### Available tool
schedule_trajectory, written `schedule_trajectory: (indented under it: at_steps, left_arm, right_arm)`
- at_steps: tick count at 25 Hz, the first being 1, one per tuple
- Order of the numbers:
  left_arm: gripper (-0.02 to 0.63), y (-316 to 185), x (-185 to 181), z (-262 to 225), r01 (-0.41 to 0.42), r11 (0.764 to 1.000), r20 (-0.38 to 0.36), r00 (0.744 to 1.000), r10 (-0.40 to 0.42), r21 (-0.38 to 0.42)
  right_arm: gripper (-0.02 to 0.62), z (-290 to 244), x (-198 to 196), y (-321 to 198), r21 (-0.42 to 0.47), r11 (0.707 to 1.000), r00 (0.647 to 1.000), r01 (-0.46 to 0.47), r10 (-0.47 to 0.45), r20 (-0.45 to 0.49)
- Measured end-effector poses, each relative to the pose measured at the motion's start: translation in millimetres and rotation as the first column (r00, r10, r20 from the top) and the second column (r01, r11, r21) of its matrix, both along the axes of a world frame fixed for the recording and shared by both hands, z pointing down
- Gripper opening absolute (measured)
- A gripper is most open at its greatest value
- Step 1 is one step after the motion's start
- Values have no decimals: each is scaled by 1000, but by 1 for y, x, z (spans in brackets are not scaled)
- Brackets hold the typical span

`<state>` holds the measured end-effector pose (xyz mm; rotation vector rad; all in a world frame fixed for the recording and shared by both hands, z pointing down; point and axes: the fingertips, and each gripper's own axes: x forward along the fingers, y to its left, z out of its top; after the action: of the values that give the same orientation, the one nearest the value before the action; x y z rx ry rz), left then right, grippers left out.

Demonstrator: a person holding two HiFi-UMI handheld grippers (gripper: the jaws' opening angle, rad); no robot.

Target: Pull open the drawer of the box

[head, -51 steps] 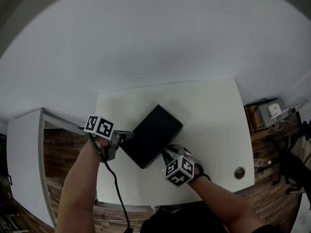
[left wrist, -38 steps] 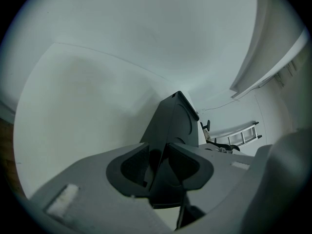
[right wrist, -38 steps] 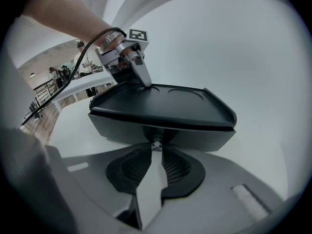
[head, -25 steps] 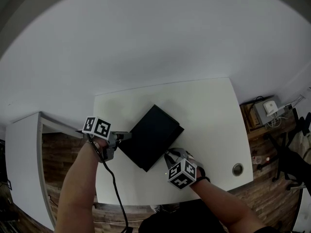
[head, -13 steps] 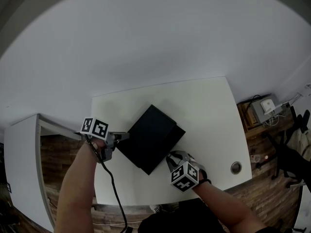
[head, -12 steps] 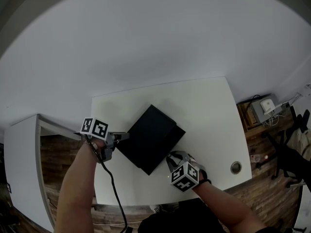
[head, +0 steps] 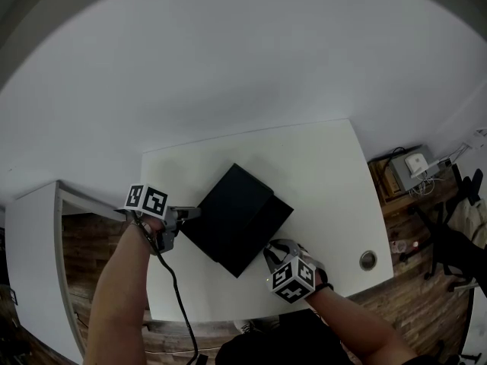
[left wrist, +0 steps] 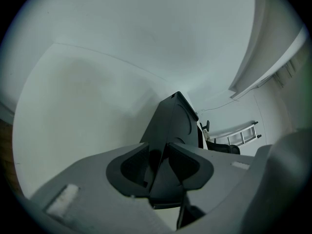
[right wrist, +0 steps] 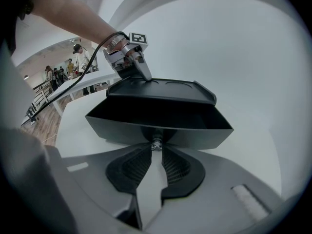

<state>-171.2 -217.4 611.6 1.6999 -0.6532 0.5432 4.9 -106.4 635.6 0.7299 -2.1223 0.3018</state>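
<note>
A flat black box (head: pixel 228 211) lies askew on the white table (head: pixel 319 166). Its drawer (right wrist: pixel 156 121) is pulled partly out toward the right gripper, and the inside shows dark and empty. My right gripper (right wrist: pixel 155 144) is shut on the drawer's small knob (right wrist: pixel 156 141) at the front. In the head view this gripper (head: pixel 274 251) sits at the box's near right side. My left gripper (left wrist: pixel 163 155) is shut on the box's rear corner (left wrist: pixel 168 130), holding it from the left (head: pixel 190 214).
The table's left edge and a wooden floor (head: pixel 99 226) lie under my left arm. A cable (head: pixel 176 295) hangs from the left gripper. A round grommet (head: pixel 368 261) sits near the table's right front corner. Boxes and wires (head: pixel 415 169) are on the floor at right.
The right gripper has drawn back toward me with the knob, and the drawer has slid further out of the box. The left gripper has kept its hold on the box.
</note>
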Motion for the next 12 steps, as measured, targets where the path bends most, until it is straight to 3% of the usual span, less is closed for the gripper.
schedule_trajectory:
  at_steps: [12]
  left_arm:
    - [133,0,0,1,5,1000,-9,1000,-5,-3]
  right_arm:
    - [69,0,14,12,-2,1000,1000,-13,13,-7]
